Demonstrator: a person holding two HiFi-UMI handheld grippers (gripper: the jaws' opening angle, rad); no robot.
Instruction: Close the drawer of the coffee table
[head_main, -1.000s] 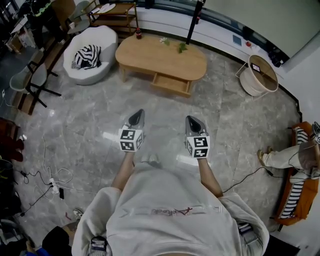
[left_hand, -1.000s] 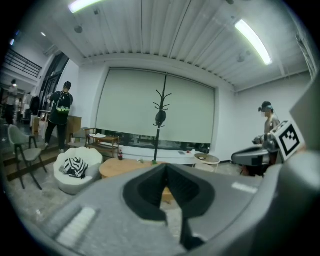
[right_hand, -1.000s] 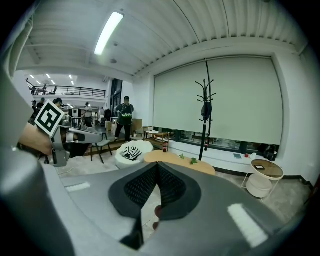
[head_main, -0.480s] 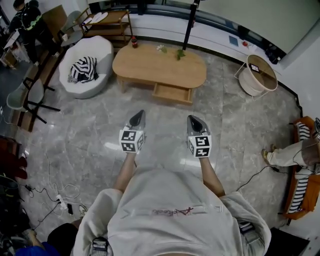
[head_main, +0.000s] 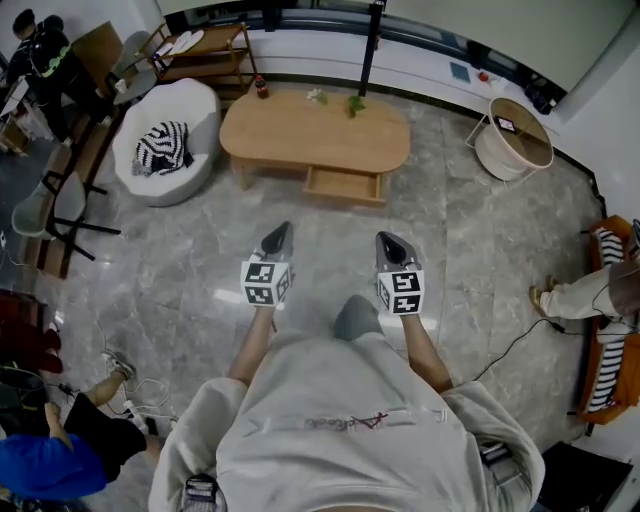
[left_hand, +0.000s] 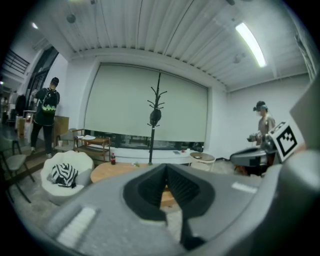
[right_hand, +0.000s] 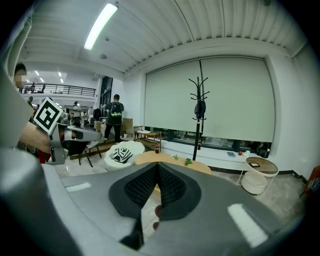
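The drawer (head_main: 345, 185) stands pulled out from the front of the bench (head_main: 300, 135), well ahead of both tools and roughly between their lines. There is one drawer, one bench and two tools. The left tool (head_main: 279, 233) and right tool (head_main: 390, 241) each have jaws pressed together, empty, touching nothing.

The oval wooden coffee table (head_main: 300, 132) has its wooden drawer (head_main: 343, 186) pulled open at the front.
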